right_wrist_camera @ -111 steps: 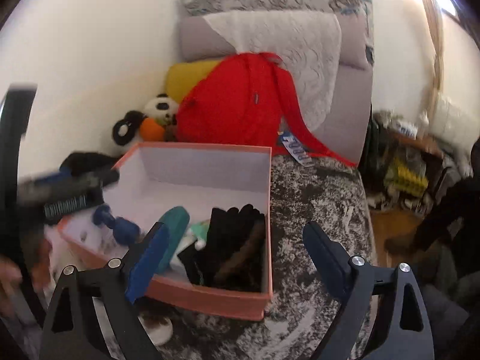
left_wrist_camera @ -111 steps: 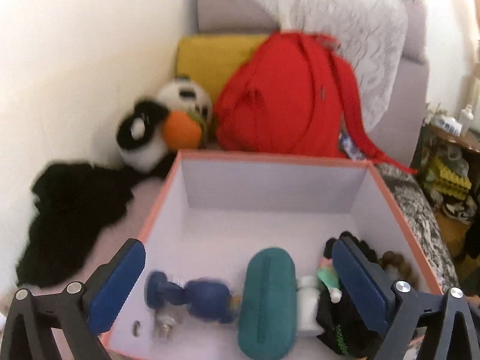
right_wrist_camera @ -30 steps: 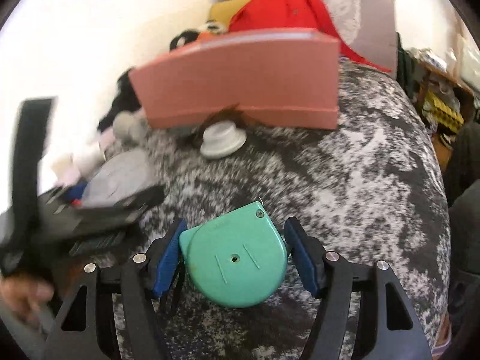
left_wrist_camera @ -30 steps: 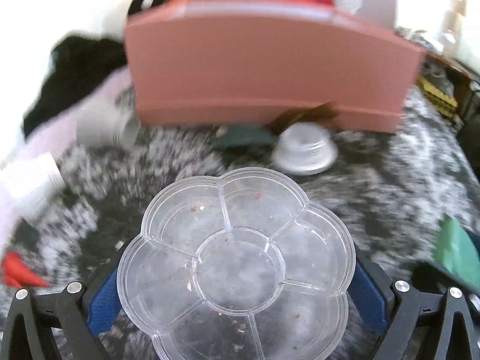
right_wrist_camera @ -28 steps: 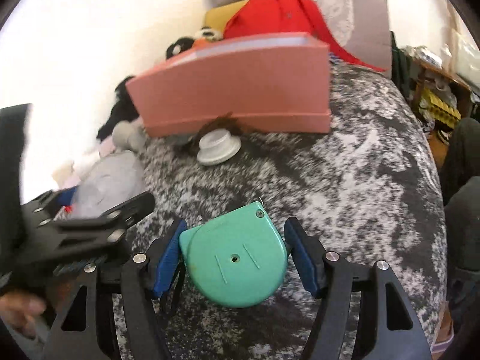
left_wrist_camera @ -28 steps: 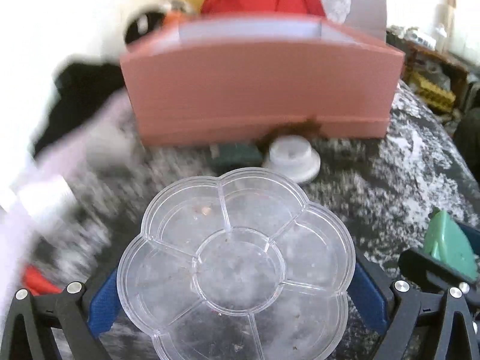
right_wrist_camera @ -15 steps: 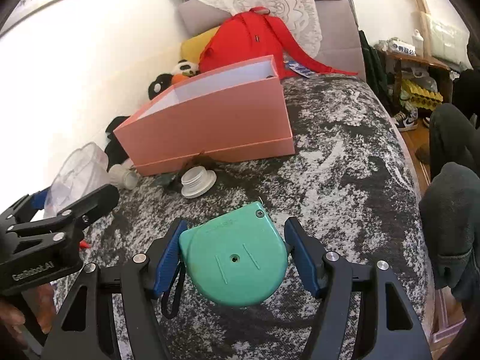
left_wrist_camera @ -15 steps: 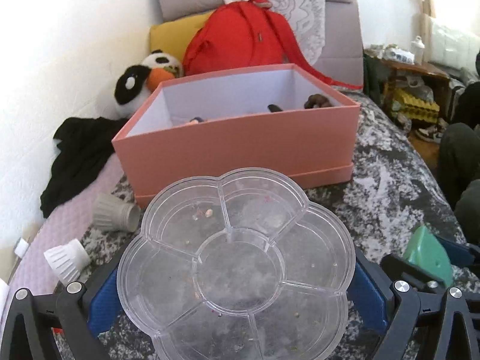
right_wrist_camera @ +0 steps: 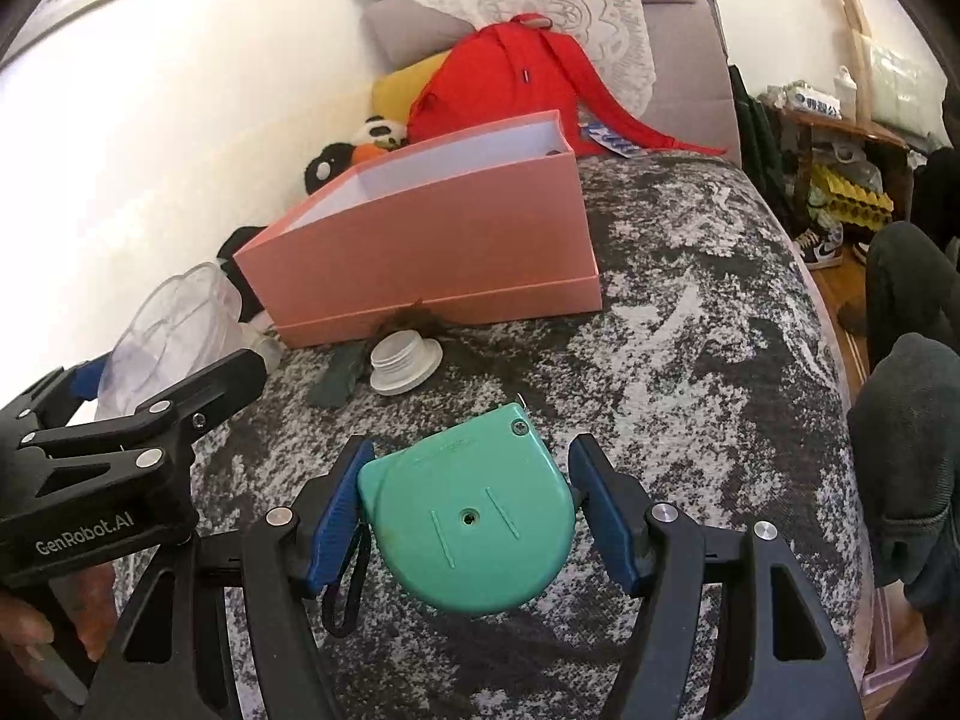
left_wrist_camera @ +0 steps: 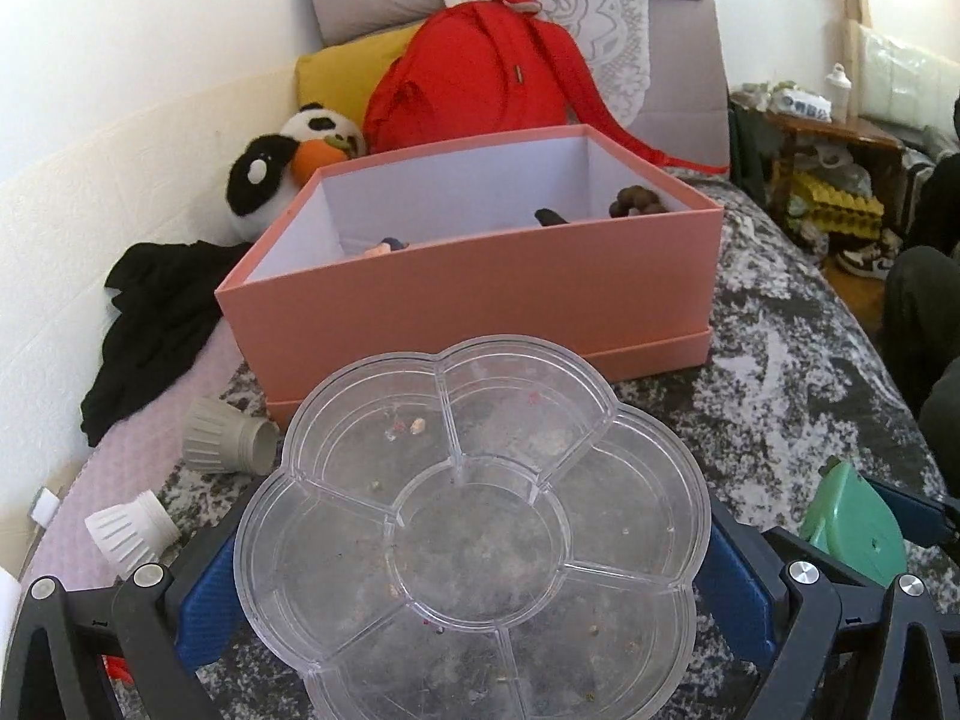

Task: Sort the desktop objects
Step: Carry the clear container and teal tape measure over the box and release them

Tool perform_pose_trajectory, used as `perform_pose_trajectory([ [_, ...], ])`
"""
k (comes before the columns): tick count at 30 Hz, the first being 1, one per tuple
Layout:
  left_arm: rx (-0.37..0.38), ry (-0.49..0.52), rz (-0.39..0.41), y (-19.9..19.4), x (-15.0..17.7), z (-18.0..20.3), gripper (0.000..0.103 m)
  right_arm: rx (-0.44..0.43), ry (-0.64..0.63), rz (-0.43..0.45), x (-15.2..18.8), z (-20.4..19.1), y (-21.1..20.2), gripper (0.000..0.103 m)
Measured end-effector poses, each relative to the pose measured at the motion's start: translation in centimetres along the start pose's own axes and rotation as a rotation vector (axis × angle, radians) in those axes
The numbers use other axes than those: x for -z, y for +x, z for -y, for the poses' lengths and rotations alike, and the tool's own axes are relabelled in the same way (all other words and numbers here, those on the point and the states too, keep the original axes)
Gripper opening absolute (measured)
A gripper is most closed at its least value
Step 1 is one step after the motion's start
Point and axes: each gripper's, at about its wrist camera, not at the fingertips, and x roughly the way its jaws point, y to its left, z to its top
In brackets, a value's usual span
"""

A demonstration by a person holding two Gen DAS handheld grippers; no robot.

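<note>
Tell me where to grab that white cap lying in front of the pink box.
Take the white cap by its raised threaded neck, coming from above. It sits flange-down on the blanket, so the flat flange offers little; the upright neck gives two opposite walls.

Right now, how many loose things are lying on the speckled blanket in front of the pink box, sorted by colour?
White ribbed plastic caps: 2
Grey ribbed plastic cap: 1
Dark green flat piece: 1
Total: 4
</note>
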Motion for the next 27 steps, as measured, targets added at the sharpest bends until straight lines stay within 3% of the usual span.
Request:
perform_pose_trajectory([
  [7,0.005,0.010,0.050,1.7,-3.6,-1.0,0.102,-0.001,0.007,0.075,-2.1,0.5,-1.5,0.070],
  [12,0.002,-0.032,0.110,3.9,-9.7,-2.8,0.102,-0.013,-0.012,0.169,-8.6,0.1,-2.0,0.070],
  [16,0.000,-0.098,0.112,7.5,-14.0,-4.4,0.102,0.022,-0.040,0.170,-15.2,-0.7,1.5,0.070],
  [19,-0.040,-0.149,0.102,10.9,-15.1,-5.4,0.103,0.069,-0.053,0.158,-19.9,-1.4,5.2,0.071],
  [21,-0.067,-0.174,0.075,13.4,-15.4,-6.0,0.103,0.085,-0.066,0.115,-21.6,-1.2,8.1,0.078],
  [22,-0.062,-0.184,0.064,14.2,-15.4,-6.3,0.103,0.084,-0.065,0.070,-22.1,-1.0,9.5,0.086],
  [24,-0.036,-0.204,0.036,15.6,-15.2,-7.1,0.103,0.082,-0.038,0.023,-21.9,-0.5,10.6,0.087],
  [27,-0.008,-0.240,0.031,16.3,-14.3,-8.1,0.103,0.053,-0.005,0.092,-18.9,0.2,8.4,0.094],
])
